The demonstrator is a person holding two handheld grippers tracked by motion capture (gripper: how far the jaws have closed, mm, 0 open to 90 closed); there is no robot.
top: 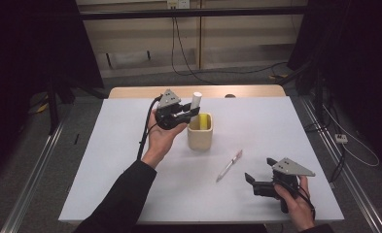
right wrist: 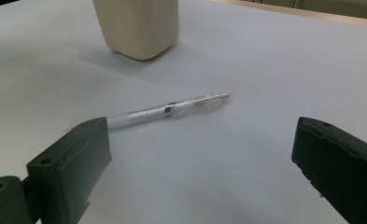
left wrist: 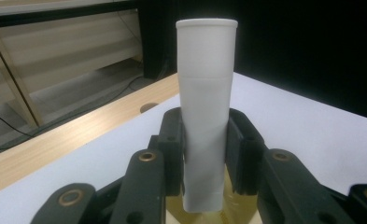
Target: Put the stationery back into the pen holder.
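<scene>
White plastic tube (left wrist: 204,116), pinched upright by the left gripper (top: 179,115) above the cream holder (top: 199,132) at frame centre; lower it straight. The right gripper (top: 259,174), lower right, gapes empty near the pen (right wrist: 172,111).

One tube (top: 196,101), one cup (top: 199,132), one pen (top: 229,165)

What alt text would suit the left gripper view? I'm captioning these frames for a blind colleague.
The left gripper's black fingers clamp an upright white tube, cap end up, just above the yellow inside of a cup. Behind it lie the white table top, its wooden edge strip and a dark backdrop.
</scene>
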